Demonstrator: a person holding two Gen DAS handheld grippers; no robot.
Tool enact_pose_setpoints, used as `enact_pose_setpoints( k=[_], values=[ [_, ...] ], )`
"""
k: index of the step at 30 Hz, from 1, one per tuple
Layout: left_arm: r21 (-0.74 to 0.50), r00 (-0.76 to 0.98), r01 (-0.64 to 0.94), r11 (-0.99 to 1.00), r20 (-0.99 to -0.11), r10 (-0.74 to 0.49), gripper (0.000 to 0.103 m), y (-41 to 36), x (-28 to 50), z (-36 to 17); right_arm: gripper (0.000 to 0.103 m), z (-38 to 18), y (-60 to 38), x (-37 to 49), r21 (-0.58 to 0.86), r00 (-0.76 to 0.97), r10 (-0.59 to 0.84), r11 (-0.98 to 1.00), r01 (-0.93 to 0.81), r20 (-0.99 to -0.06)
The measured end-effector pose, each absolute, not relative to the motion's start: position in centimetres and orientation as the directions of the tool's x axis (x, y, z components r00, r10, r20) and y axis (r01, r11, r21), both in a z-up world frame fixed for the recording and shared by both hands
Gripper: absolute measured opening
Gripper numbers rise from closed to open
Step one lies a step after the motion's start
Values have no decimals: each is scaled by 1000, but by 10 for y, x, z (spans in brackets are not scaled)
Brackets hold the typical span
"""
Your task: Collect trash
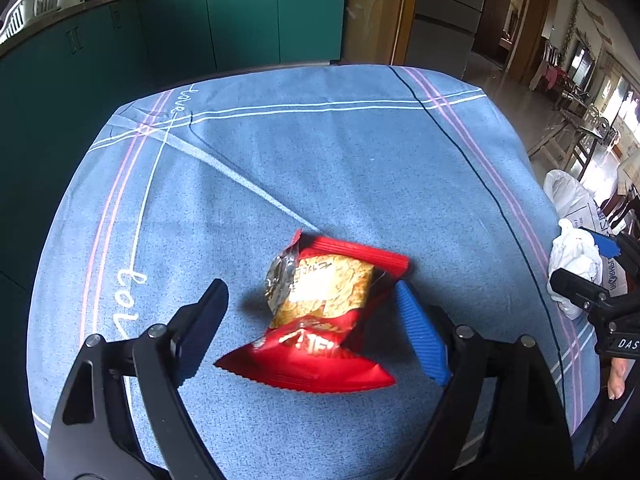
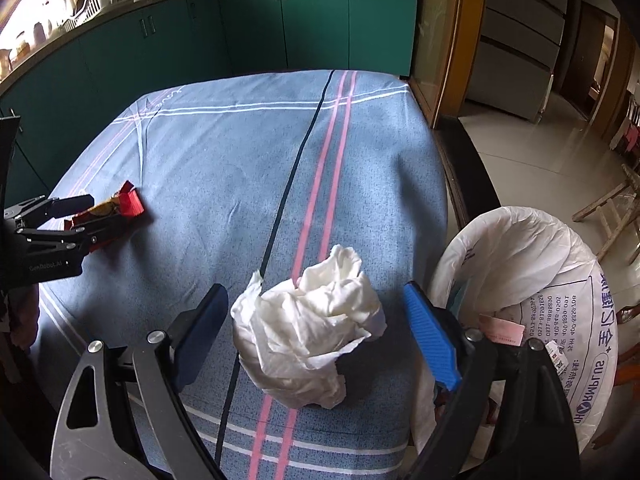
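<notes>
A torn red snack wrapper [image 1: 320, 312] lies on the blue tablecloth [image 1: 320, 160]. My left gripper [image 1: 312, 308] is open, with one finger on each side of the wrapper. A crumpled white tissue [image 2: 316, 328] lies near the table's right edge. My right gripper [image 2: 316, 320] is open around the tissue. The wrapper [image 2: 116, 212] and the left gripper [image 2: 80, 212] also show at the left of the right wrist view. The right gripper [image 1: 592, 268] and the tissue [image 1: 576, 260] show at the right edge of the left wrist view.
A bin lined with a white plastic bag [image 2: 520, 280] stands just off the table's right edge, with some trash inside. Green kitchen cabinets [image 2: 240, 28] run behind the table. A wooden door frame [image 2: 460, 40] and tiled floor are to the right.
</notes>
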State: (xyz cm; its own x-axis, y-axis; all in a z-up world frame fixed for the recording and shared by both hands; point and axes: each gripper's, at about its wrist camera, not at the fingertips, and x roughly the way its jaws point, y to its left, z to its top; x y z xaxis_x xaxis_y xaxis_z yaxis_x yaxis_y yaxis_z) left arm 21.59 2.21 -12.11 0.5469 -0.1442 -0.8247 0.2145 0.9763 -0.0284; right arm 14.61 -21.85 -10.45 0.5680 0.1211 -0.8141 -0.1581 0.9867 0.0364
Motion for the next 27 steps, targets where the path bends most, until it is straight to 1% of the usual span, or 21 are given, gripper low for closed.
enact_pose_setpoints(
  k=[1,3,5,6,8,11,15,18,20,24,26,27],
  values=[
    [-32,545,210,977,-826,-144,85,23,217,-121,86,-105,-218,146,35,566,121,987,-160,-816],
    [-37,544,203,979,-827,-144,85,25,217,-121,82,-106,-218,146,33,562,122,986,-165,-818],
    [-41,544,200,979,-827,-145,85,27,217,-121,68,-107,-216,147,39,555,130,984,-174,-821],
    [-40,544,201,979,-826,-146,85,27,217,-121,67,-108,-216,147,38,554,131,984,-176,-822],
    [-33,545,209,977,-826,-144,85,25,215,-120,61,-108,-214,148,37,558,132,983,-178,-819],
    [-21,545,223,975,-826,-142,85,21,213,-121,56,-106,-212,149,46,569,144,982,-183,-810],
    [-26,524,248,968,-837,-157,75,15,212,-124,56,-106,-206,151,41,583,144,982,-185,-800],
    [-30,519,262,964,-838,-167,74,12,210,-125,56,-105,-201,153,40,592,147,981,-190,-793],
    [-64,504,286,956,-839,-207,74,10,209,-124,56,-105,-199,154,39,596,147,981,-190,-789],
    [-168,450,358,919,-831,-328,74,3,203,-122,60,-105,-196,156,38,606,144,982,-185,-782],
    [-175,454,373,911,-822,-344,75,0,200,-120,63,-105,-196,156,41,610,145,983,-182,-779],
    [-157,470,375,914,-817,-333,75,-1,198,-118,64,-104,-196,156,40,612,143,983,-178,-777]
  ],
)
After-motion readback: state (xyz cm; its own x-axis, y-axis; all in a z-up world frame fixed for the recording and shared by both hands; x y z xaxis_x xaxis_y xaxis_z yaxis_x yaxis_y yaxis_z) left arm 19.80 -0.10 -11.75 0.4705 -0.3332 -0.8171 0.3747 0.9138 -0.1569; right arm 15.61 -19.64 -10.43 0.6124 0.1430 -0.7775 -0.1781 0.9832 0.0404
